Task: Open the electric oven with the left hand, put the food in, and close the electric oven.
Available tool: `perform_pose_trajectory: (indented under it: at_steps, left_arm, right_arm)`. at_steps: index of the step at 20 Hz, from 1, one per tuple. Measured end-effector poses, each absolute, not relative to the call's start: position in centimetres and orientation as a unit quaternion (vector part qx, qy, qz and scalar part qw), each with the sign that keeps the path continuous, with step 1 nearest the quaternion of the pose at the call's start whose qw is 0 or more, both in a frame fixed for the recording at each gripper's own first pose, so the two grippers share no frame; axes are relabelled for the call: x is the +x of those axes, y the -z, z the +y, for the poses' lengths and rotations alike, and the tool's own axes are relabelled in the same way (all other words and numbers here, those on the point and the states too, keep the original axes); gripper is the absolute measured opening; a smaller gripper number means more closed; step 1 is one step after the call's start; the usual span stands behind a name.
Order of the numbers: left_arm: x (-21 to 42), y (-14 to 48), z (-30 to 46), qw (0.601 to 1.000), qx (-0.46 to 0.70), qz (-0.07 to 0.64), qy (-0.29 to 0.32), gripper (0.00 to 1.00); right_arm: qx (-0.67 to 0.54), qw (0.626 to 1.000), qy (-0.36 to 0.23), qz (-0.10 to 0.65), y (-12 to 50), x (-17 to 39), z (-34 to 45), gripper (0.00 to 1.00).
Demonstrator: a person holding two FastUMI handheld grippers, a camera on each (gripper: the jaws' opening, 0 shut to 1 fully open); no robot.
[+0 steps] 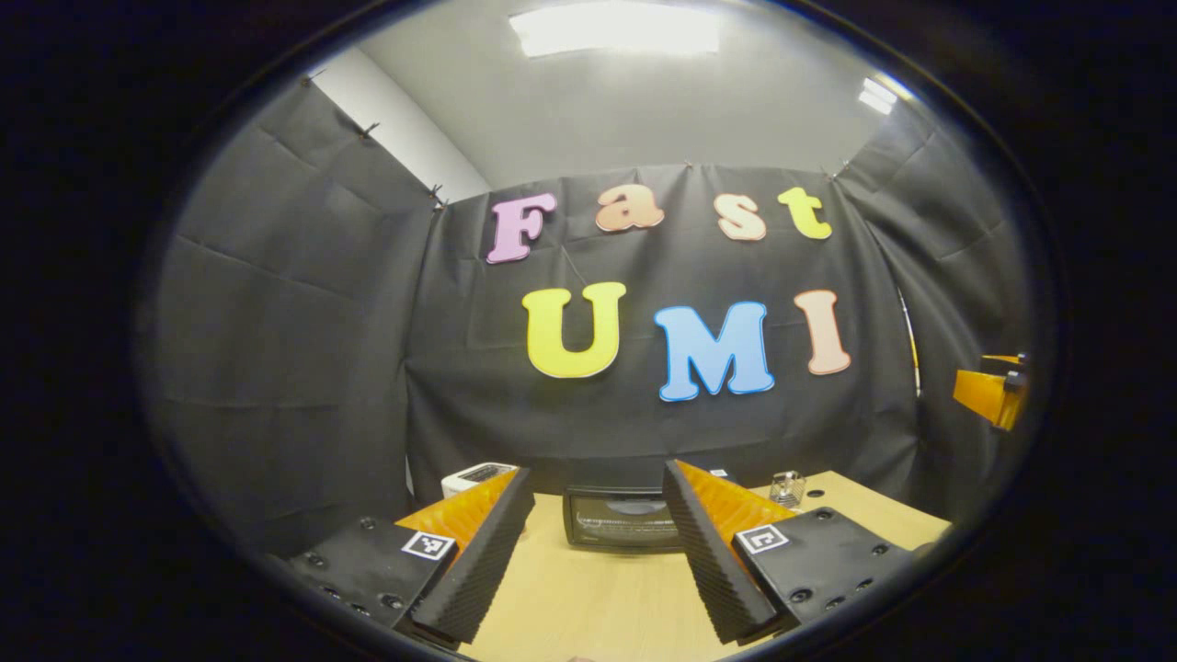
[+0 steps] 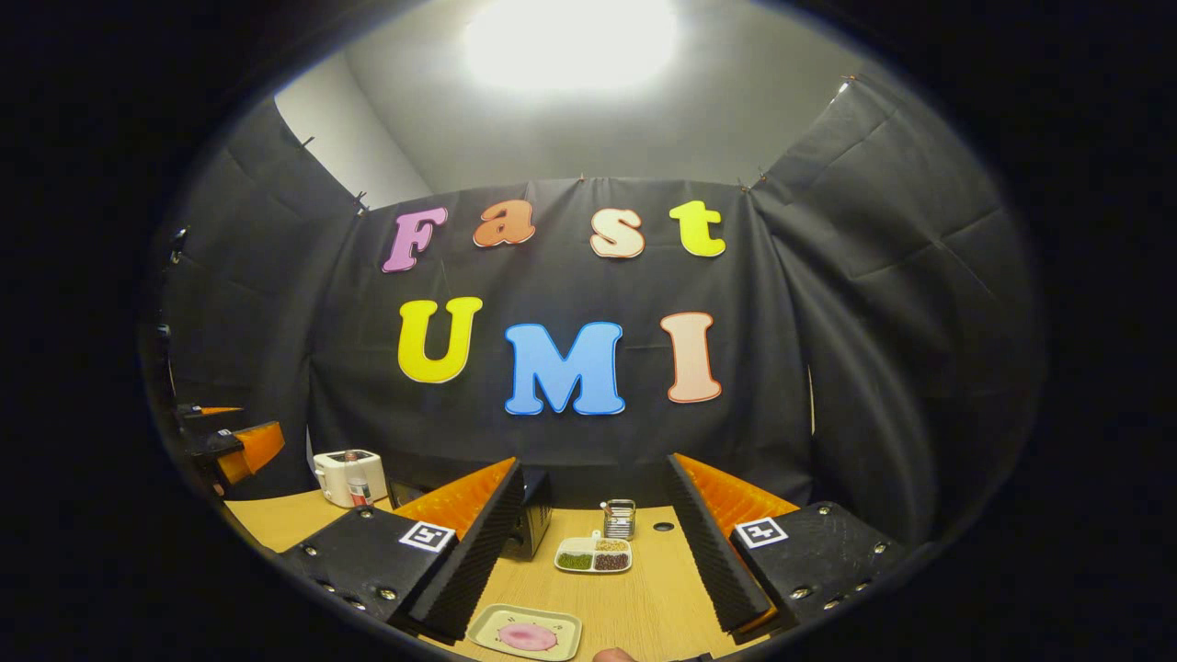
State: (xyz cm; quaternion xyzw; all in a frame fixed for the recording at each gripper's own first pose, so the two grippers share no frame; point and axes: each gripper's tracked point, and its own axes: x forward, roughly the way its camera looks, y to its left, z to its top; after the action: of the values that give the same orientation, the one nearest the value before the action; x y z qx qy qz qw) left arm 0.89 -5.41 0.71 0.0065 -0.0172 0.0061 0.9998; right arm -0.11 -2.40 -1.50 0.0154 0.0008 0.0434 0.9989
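A: Which step is this?

B: The very start, I judge. In the left gripper view the left gripper (image 1: pixel 596 552) hangs above the table (image 1: pixel 598 598) with its fingers spread wide and nothing between them. The oven (image 1: pixel 625 517) sits straight ahead at the far edge of the table, against the cloth wall, and its door looks closed.

A: And the right one?

B: In the right gripper view the right gripper (image 2: pixel 598 552) is also wide and empty. The food (image 2: pixel 527 636), a pink piece, lies on a plate (image 2: pixel 485 625) at the near edge of the table, just below and between its fingers. A divided tray (image 2: pixel 593 556) with small fillings sits farther back, with a small wire holder (image 2: pixel 620 519) behind it and a toaster (image 2: pixel 348 478) off to the left.

A: What does the next move call for?

B: The left gripper probably has to travel forward and down to the oven door and catch its handle. I can't make out the handle from here. The right gripper likely waits over the plate until the door is down.
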Motion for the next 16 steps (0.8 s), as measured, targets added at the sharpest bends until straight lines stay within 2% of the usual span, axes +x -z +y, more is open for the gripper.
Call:
perform_pose_trajectory:
  at_steps: [8,9,10,11,13,16]
  left_arm:
    - [8.0,-0.1,-8.1,0.999,0.011,-0.028,0.027,0.95]
    - [9.2,0.3,-8.5,0.999,0.008,-0.027,0.036,1.00]
    - [10.6,0.7,-8.9,0.999,0.006,-0.025,0.044,1.00]
    - [11.9,1.0,-9.4,0.998,0.007,-0.024,0.054,0.95]
    - [14.7,1.6,-9.9,0.997,0.013,-0.025,0.068,1.00]
    - [18.8,3.6,-10.6,0.996,0.013,-0.016,0.089,1.00]
  right_arm:
    - [0.032,0.999,-0.042,0.011,2.0,1.3,-2.4,0.95]
    - [0.029,0.999,-0.034,0.009,1.9,1.6,-2.4,0.95]
    - [0.025,0.999,-0.027,0.007,1.8,1.8,-2.4,0.95]
    - [0.022,1.000,-0.021,0.003,1.5,2.0,-2.3,0.95]
    - [0.022,1.000,-0.021,-0.006,1.1,2.5,-1.4,0.95]
    - [0.015,1.000,-0.001,-0.009,1.0,3.5,-0.9,0.95]
